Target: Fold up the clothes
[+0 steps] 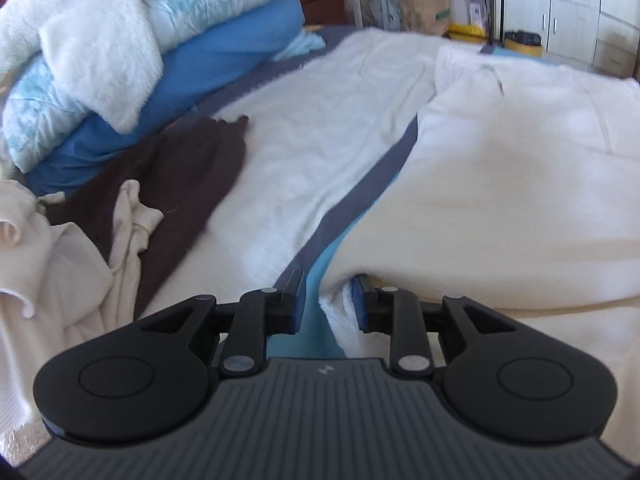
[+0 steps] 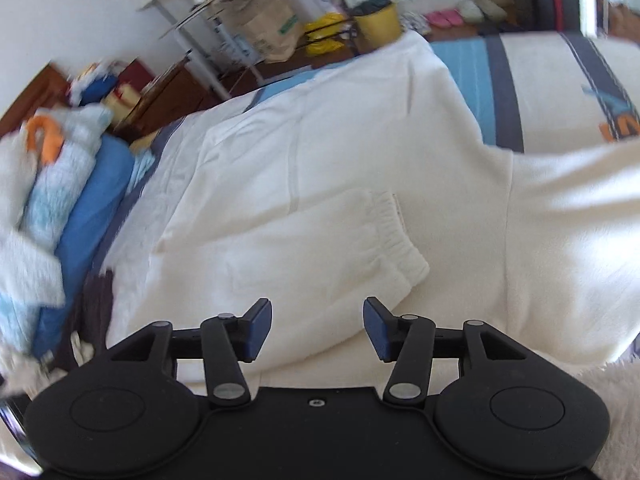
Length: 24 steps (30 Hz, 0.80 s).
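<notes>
A cream fleece sweatshirt [image 2: 340, 152] lies spread on the bed, one sleeve folded across its body with the elastic cuff [image 2: 394, 232] on top. It also shows in the left wrist view [image 1: 500, 184] on the right. My left gripper [image 1: 329, 300] is open at the garment's near edge, its right pad touching the fluffy hem [image 1: 340, 312]. My right gripper [image 2: 317, 330] is open and empty, just above the folded sleeve.
A brown garment [image 1: 180, 184] and a cream knit garment [image 1: 60, 264] lie at the left. A stack of blue and white bedding [image 1: 120, 60] is piled behind them. The striped bed cover [image 2: 504, 80] extends right. Boxes and a yellow bin [image 2: 378, 20] stand beyond the bed.
</notes>
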{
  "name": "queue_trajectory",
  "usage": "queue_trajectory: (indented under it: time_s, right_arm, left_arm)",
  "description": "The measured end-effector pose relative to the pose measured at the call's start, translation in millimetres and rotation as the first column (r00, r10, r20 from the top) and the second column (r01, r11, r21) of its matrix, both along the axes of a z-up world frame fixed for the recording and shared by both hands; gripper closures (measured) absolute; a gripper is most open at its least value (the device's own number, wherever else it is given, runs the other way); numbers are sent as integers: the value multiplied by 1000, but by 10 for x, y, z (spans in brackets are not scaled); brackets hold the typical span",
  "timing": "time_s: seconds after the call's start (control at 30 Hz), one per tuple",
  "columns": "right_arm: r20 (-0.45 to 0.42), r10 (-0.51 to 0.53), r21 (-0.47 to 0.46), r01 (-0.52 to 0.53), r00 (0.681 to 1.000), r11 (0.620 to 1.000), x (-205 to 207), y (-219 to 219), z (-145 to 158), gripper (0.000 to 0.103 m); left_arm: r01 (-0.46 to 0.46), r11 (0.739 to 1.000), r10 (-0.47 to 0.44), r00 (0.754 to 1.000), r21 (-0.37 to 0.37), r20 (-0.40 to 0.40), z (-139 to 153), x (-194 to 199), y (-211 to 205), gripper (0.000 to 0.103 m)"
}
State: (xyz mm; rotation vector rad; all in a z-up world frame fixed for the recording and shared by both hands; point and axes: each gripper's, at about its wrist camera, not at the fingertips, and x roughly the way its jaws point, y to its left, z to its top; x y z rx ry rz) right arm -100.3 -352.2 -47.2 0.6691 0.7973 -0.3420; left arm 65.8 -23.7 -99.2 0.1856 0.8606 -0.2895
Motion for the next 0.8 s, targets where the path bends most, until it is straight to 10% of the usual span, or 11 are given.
queue_trajectory:
  time_s: [0.17, 0.3, 0.43, 0.57, 0.8]
  right_arm:
    - [-20, 118, -51, -119, 993, 992, -101, 323, 128, 46]
    - [-75, 269, -150, -278, 960, 949, -100, 756, 328, 43]
    - [-187, 447, -175, -477, 875, 861, -45, 1145, 241, 32]
    - [-386, 496, -174, -589, 778, 789, 51, 1265, -187, 33]
    - [-561, 522, -161, -704, 642, 692, 350, 1398, -626, 53]
  left_arm:
    - [30, 999, -31, 997, 22, 66, 251, -224, -17, 77]
    - [164, 986, -162, 984, -18, 69, 411, -504, -101, 48]
    - [403, 910, -399, 915, -97, 66, 382, -944, -299, 39]
    - [568, 823, -566, 821, -7, 66, 149, -1317, -630, 31]
    - [532, 843, -534, 846, 82, -2, -138, -1242, -799, 34]
